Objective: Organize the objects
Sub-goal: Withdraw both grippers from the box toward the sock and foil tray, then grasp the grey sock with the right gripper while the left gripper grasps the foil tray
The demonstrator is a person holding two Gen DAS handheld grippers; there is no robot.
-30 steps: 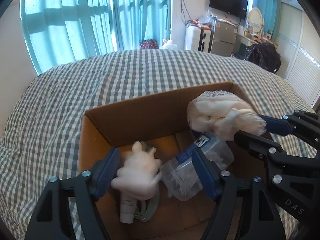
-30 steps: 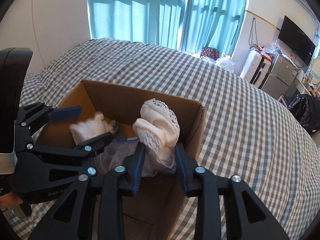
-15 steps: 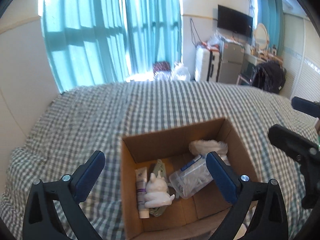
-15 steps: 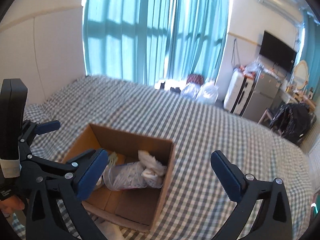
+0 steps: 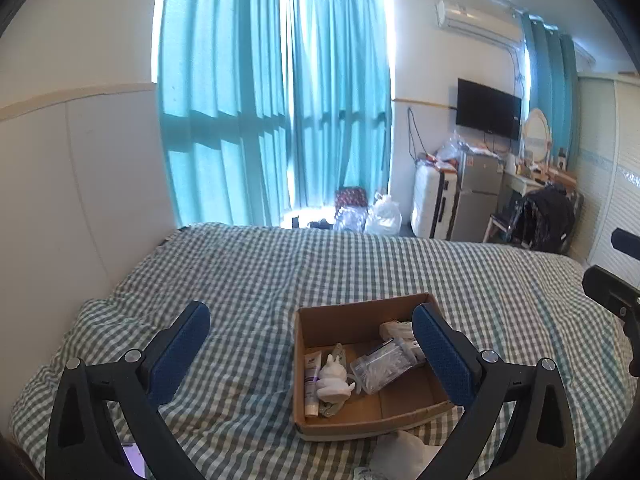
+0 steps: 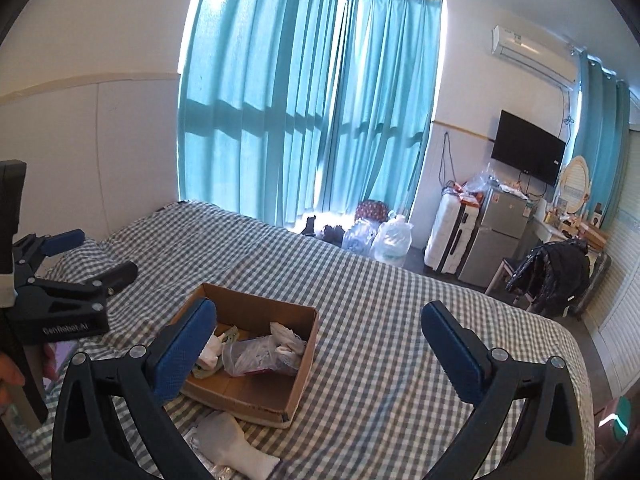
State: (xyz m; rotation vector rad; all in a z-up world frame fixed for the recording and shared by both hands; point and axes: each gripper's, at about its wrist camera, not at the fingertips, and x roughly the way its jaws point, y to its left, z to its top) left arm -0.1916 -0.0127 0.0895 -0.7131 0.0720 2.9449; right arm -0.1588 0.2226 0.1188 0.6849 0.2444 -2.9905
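Cardboard box (image 5: pixel 362 410) sits on the checked bed (image 5: pixel 260 272), lower centre of frame, below and ahead of both tongs. Inside: white figurine (image 5: pixel 334 380), tube (image 5: pixel 311 382), clear plastic container (image 5: pixel 382 366), possibly a white cloth (image 5: pixel 396 330). Left tongs (image 5: pixel 316 354) and right tongs (image 6: pixel 320 354) held raised, jaws wide apart, empty.

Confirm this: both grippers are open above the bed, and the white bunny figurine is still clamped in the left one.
Wrong on the figurine. The left gripper is open and empty; the left wrist view shows the white bunny figurine lying inside the cardboard box. The right gripper is open too.
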